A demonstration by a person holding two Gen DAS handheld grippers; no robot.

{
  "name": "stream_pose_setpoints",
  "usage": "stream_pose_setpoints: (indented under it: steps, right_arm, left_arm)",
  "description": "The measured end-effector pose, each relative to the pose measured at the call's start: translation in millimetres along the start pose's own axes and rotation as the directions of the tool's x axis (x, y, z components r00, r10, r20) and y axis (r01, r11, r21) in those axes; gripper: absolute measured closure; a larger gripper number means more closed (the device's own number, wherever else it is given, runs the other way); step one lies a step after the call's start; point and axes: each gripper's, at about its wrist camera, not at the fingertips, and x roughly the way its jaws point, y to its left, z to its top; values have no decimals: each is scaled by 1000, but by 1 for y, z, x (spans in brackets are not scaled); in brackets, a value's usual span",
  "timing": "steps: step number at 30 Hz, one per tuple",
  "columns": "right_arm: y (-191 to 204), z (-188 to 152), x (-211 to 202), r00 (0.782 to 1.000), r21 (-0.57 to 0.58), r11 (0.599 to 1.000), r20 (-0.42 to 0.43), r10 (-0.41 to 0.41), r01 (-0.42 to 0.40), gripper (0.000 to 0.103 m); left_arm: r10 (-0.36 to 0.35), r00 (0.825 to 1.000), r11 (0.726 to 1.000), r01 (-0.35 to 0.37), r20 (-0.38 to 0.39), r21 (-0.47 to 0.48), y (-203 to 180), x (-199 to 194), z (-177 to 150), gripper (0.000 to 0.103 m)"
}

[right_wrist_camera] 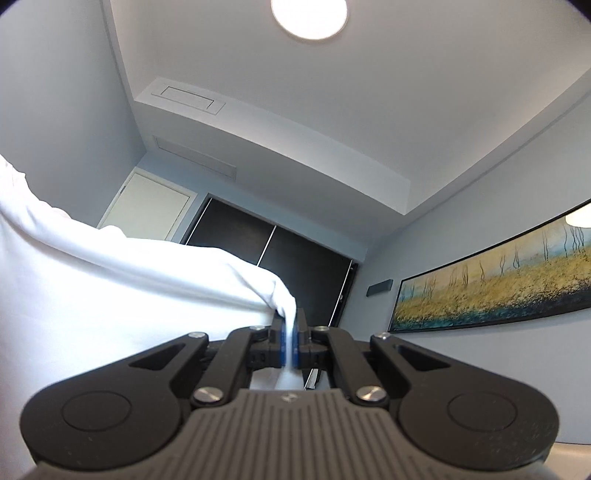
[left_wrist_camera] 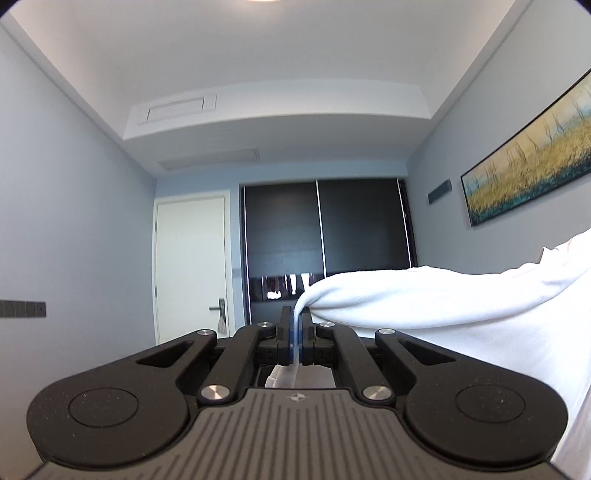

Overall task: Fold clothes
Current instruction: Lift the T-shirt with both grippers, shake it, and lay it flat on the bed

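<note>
A white garment (left_wrist_camera: 461, 299) is held up in the air between my two grippers. My left gripper (left_wrist_camera: 295, 317) is shut on one edge of it, and the cloth stretches away to the right and hangs down. My right gripper (right_wrist_camera: 290, 321) is shut on another edge of the white garment (right_wrist_camera: 110, 288), which spreads to the left and fills the lower left of that view. Both cameras point upward at the room, so the surface below is hidden.
A white door (left_wrist_camera: 192, 266) and dark sliding wardrobe doors (left_wrist_camera: 325, 240) stand ahead. A framed landscape painting (right_wrist_camera: 495, 280) hangs on the right wall. A round ceiling light (right_wrist_camera: 308, 16) is overhead.
</note>
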Motion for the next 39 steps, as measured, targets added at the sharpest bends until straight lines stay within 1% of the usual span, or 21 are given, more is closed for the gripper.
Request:
stream_pose_setpoints:
  steps: [5,8,10,13,16,19,22,25,27,29,31,32,33,36,37,39]
  right_arm:
    - [1,4,8,1000,-6,1000,-3,8,-8,99]
    - [2,6,13,1000,-9,1000,-4,12,-12,99]
    - [3,8,16,1000,-12,1000,-5,16,-16,99]
    - [15,-12,45,997,-25,999,-67,39,-41,99]
    - [28,-36,81,989,-39,997,-136,58,-64,99]
    - [47,-62,122,978,-68,995,-199,60,-75,100]
    - [63,-86,172,967,-79,994,-251,49,-71,100]
    - [69,-92,210,970,-101,994,-244,13,-39,100]
    - [74,-95,235,971,-116,993,-237,-11,-17,100]
    - [78,-98,260,972,-130,991,-231,-35,5,100]
    - [82,-102,286,973,-145,989,-223,-59,26,100]
    - [79,-98,291,976,-140,989,-203,-76,48,100]
    - [76,-94,297,979,-133,989,-182,-94,70,100]
    - [69,-96,292,981,-134,989,-178,-84,60,100]
    - [67,-97,291,981,-135,989,-177,-80,57,100]
    - [63,-99,287,982,-136,990,-175,-72,49,100]
  left_arm:
    - [4,999,1000,-4,50,9,2,-11,12,102]
    - [7,1000,1000,-7,25,23,2,-1,10,102]
    - [14,1000,999,-13,-10,41,-1,22,0,102]
    - [27,998,997,-22,-65,69,-6,57,-15,102]
    - [41,992,995,-29,-120,98,-12,92,-30,102]
    - [57,983,991,-35,-173,127,-17,127,-45,102]
    - [74,971,987,-39,-226,156,-23,162,-60,102]
    - [101,961,982,-55,-257,181,-28,199,-72,102]
    - [124,960,978,-76,-252,192,-34,222,-74,102]
    - [143,964,976,-100,-226,193,-39,240,-71,102]
    - [153,971,976,-118,-183,185,-43,252,-62,102]
    - [156,975,976,-128,-157,174,-43,254,-57,102]
    - [158,979,978,-136,-128,161,-45,256,-50,102]
    - [158,986,983,-152,-59,107,-48,257,-31,102]
    - [155,987,984,-150,-44,95,-48,256,-27,102]
    - [135,990,986,-131,-33,103,-48,249,-28,102]
